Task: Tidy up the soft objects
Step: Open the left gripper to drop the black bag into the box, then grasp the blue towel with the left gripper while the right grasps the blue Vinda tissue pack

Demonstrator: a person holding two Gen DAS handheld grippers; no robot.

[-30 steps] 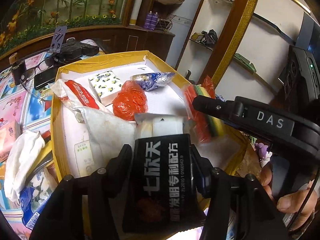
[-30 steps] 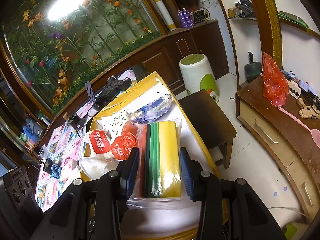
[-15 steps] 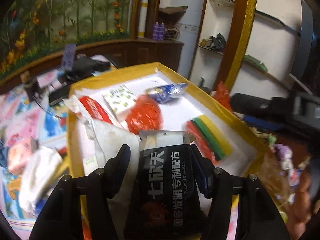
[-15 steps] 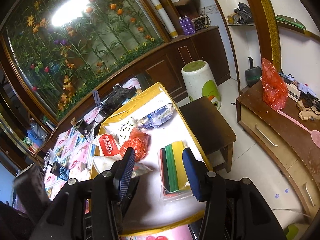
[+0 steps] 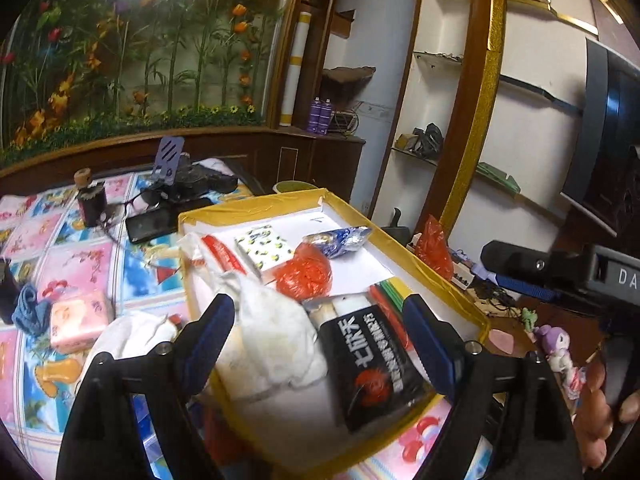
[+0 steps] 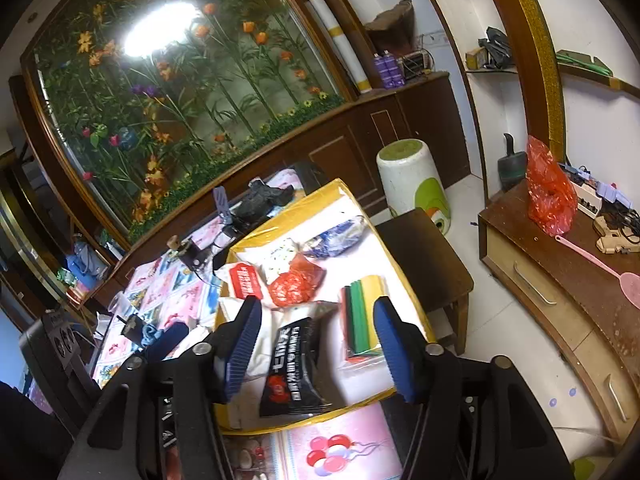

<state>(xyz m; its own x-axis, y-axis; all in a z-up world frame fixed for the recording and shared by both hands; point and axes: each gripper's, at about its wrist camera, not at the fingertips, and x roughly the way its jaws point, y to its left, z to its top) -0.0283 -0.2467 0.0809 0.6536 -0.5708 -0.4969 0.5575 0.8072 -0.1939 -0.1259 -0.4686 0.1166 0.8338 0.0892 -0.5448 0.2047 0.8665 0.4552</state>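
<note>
Both grippers hang empty, jaws just opened wide. Below the left gripper (image 5: 316, 338) the black packet (image 5: 370, 364) lies in the yellow-rimmed box (image 5: 256, 202). Under the right gripper (image 6: 316, 350), the colored sponge pack (image 6: 362, 314) lies beside that packet.

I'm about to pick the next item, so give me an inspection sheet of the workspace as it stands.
Surface: cartoon-print tablecloth under a yellow-rimmed tray.
Job's things: black packet, coloured sponge pack, red bag, white cloth, all lying in the tray.
Clutter: pink tissue pack, phone, glasses on the tablecloth.
Grippers: left gripper and right gripper have just been opening; both open, gripping nothing.
Cables: tangle on side cabinet.
Surroundings: flower mural, white stool.
</note>
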